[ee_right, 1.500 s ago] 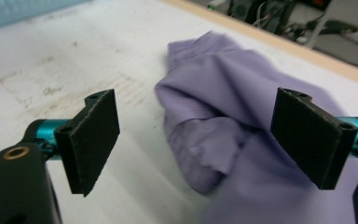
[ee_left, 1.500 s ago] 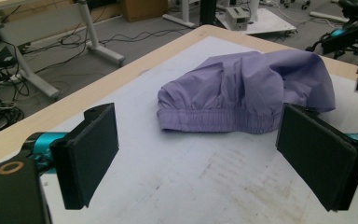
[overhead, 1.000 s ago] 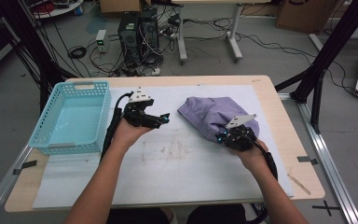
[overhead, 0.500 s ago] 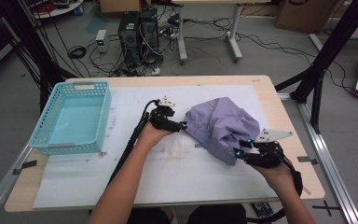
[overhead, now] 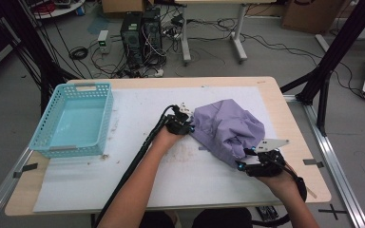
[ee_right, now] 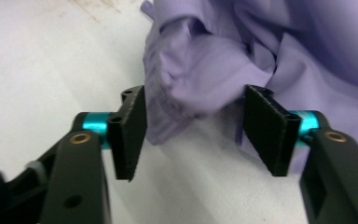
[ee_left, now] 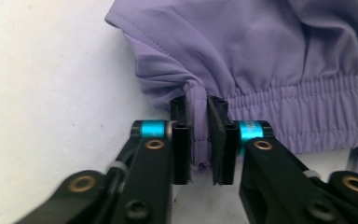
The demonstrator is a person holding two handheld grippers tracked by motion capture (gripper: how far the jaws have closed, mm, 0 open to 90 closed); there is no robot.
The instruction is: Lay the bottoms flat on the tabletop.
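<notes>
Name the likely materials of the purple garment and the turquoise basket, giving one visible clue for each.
Purple garment: probably a thin, smooth woven or knit fabric, matte; it creases softly and has a gathered elastic hem. Turquoise basket: apparently moulded plastic, slightly glossy; its rigid walls are a regular lattice.

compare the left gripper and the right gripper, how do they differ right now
The left gripper has just closed and pinches the purple garment at its gathered hem; the right gripper has just been opening, its pads apart with a fold loose between them. Left works the garment's left edge, right its near corner. Both have black jaws.

purple garment (ee_left: 279, 70) cut off top, right
</notes>
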